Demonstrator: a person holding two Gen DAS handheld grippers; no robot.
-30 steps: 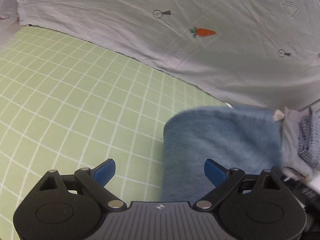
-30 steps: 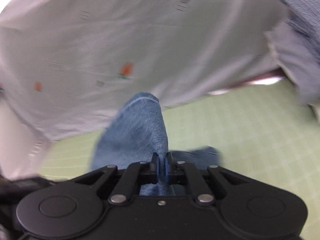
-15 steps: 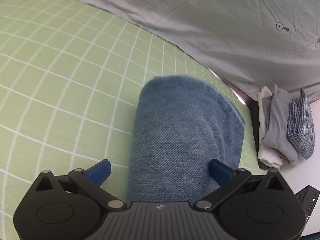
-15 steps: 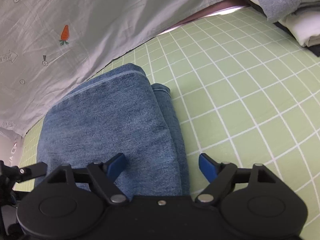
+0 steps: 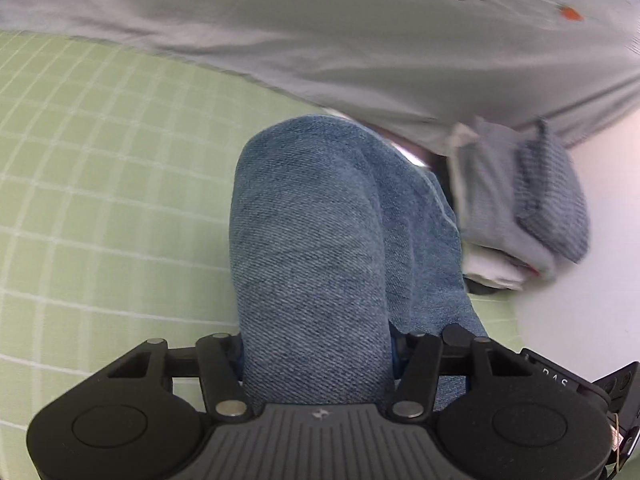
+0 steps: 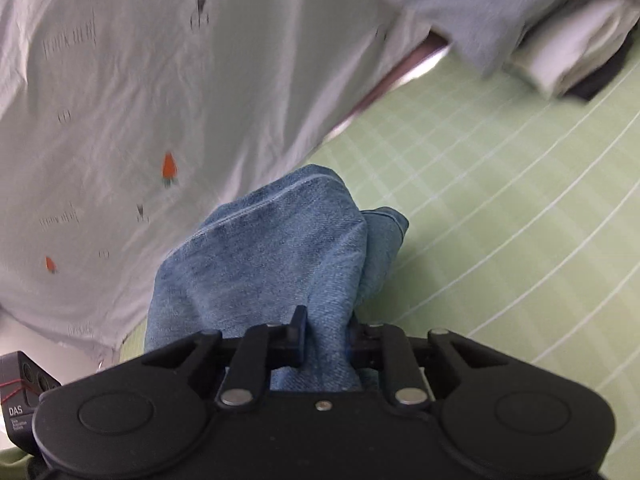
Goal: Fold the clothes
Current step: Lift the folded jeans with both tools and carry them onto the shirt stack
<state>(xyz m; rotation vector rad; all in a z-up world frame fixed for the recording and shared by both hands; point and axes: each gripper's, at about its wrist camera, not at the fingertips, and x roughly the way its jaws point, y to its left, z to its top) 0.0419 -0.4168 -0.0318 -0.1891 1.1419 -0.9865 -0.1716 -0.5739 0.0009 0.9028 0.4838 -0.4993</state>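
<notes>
The folded blue denim garment (image 5: 312,232) bulges up between the fingers of my left gripper (image 5: 316,354), which is shut on its thick folded end. In the right wrist view the same denim (image 6: 272,256) is bunched and lifted, and my right gripper (image 6: 326,338) is shut on it too. Both sets of fingertips are mostly buried in the cloth. The denim hangs over the green checked bed sheet (image 5: 100,200), and I cannot tell whether its far end touches the sheet.
A grey sheet printed with small carrots (image 6: 140,100) hangs along the far side of the bed. A stack of folded clothes (image 5: 520,208), grey, checked and white, sits at the bed's right end (image 6: 560,28). Green checked sheet (image 6: 520,200) lies to the right.
Half a second ago both grippers stood open over the denim lying flat. Now both have shut on it and bunched it upward. The views have swung and blurred.
</notes>
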